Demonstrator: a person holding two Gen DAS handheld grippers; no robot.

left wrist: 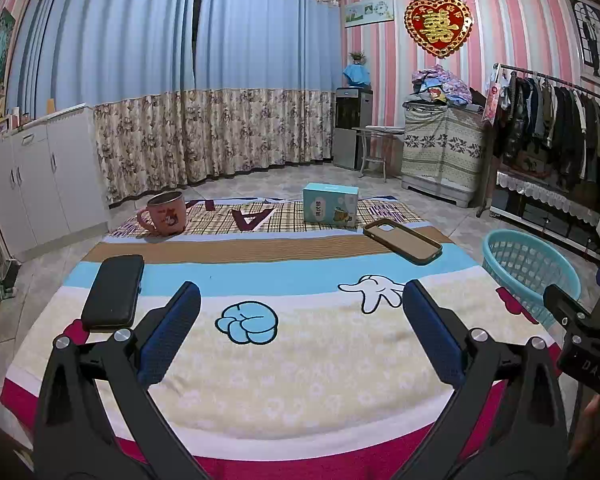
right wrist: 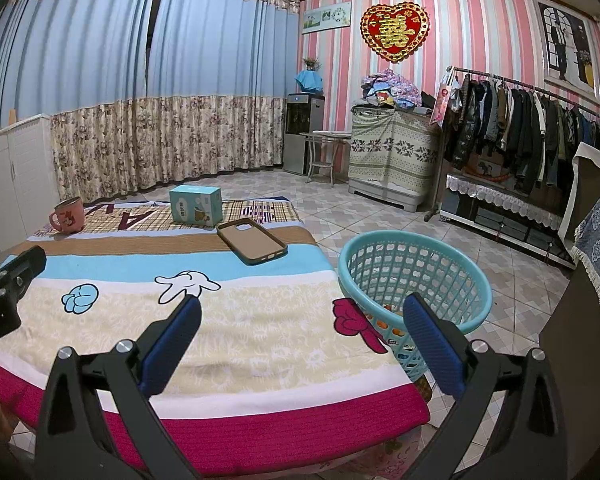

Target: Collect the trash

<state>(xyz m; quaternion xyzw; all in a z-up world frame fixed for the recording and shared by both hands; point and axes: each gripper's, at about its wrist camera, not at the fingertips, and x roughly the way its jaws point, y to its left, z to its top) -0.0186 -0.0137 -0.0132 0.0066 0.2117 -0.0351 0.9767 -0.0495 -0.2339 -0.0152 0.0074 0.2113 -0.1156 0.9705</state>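
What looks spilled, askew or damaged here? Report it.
Nothing stands out. The mug and box stand upright, the phone case and black case lie flat on the blanket, and the basket stands upright beside it.

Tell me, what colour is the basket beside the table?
The basket is light turquoise with a perforated wall; the right wrist view shows it best.

Even, fairly bright indoor light with soft shadows and a cool tint, sharp focus mid-frame, strong fisheye bending and dark vignetted corners in both views.
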